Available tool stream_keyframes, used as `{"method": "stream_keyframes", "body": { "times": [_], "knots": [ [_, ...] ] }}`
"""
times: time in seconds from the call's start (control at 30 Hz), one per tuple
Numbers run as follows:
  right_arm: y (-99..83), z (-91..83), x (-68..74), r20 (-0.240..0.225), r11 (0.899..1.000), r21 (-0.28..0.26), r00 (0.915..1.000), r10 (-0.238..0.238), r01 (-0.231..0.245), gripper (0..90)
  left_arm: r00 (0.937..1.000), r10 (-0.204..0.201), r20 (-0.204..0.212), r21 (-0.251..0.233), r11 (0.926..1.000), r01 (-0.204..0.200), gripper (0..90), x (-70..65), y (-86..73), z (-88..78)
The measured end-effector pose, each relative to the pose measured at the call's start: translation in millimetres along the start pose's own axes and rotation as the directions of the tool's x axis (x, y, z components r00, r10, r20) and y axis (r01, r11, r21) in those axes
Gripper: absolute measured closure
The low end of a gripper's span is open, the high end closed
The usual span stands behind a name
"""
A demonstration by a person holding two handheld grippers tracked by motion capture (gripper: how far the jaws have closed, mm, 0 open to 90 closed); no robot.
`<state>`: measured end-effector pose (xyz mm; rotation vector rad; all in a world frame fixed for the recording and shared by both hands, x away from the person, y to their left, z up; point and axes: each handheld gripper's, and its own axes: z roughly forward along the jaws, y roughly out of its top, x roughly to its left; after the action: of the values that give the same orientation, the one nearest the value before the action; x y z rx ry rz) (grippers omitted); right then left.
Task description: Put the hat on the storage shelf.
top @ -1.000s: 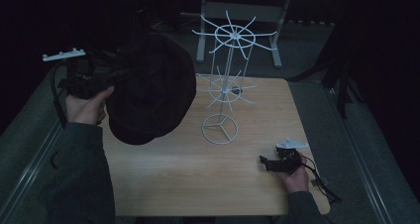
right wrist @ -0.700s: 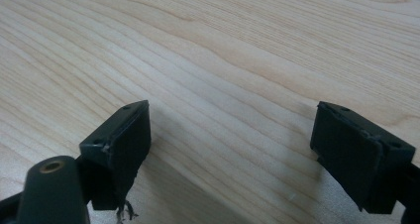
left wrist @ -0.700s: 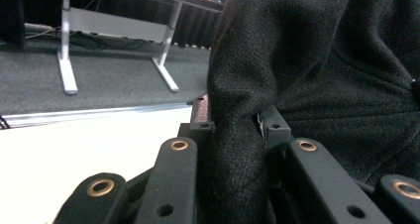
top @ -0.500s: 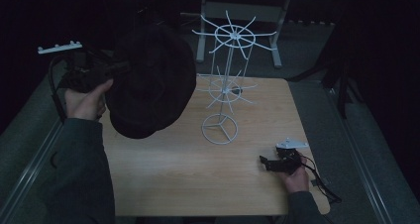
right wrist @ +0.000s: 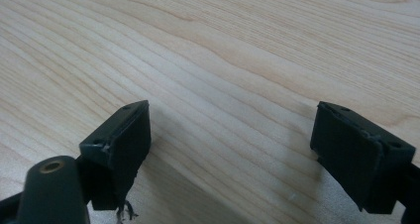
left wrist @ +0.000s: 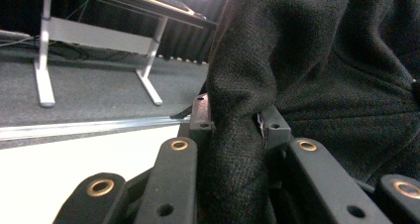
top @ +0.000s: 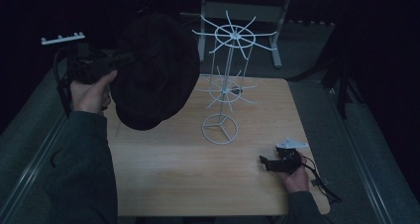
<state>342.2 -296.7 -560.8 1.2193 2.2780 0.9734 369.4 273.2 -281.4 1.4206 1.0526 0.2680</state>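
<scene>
While the room lies dim, the high view shows the left gripper [top: 116, 60] raised above the table's left edge, clamped on a black hat [top: 156, 70] that hangs in the air just left of the white wire rack [top: 225, 85]. The rack stands upright on the wooden table [top: 188, 179]. Near the right front corner, the right gripper [top: 270, 163] rests low by the tabletop.

From the left gripper view, the jaws pinch a fold of the hat's [left wrist: 317, 60] woolly cloth tight between them.

From the right gripper view, the jaws stand wide apart over bare wood [right wrist: 237, 60], nothing between them.
</scene>
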Motion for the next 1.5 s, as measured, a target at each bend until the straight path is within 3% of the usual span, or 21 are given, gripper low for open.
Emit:
{"method": "stream_keyframes", "body": {
  "times": [0.33, 0.57, 0.93, 1.17, 1.5],
  "knots": [
    [0.0, 0.0, 0.0, 0.0, 1.0, 0.0, 1.0, 0.0, 0.0, 15.6, 0.9996, -0.006, 0.028, -0.003, 1.0, 0.006, 75.6, -3.6, 5.8, 8.8],
    [0.0, 0.0, 0.0, 0.0, 1.0, 0.0, 1.0, 0.0, 0.0, 15.6, 0.9974, -0.02, 0.069, -0.02, 0.9996, 0.022, 75.6, -4.6, 6.6, 12.3],
    [0.0, 0.0, 0.0, -0.001, 1.0, 0.0, 1.0, 0.0, 0.0, 15.6, 0.9939, -0.018, 0.109, -0.011, 0.9998, 0.019, 75.3, -15.0, 11.3, 31.4],
    [0.0, 0.0, 0.0, -0.001, 1.0, 0.0, 1.0, 0.0, 0.0, 15.6, 0.9899, -0.039, 0.136, 0.022, 0.9991, 0.036, 75.2, -17.2, 8.1, 57.9],
    [0.0, 0.1, -0.2, 0.0, 1.0, -0.001, 1.0, -0.003, 0.003, 15.6, 0.9936, -0.027, 0.11, 0.087, 0.996, 0.017, 75.2, -20.7, 0.7, 81.5]
  ]
}}
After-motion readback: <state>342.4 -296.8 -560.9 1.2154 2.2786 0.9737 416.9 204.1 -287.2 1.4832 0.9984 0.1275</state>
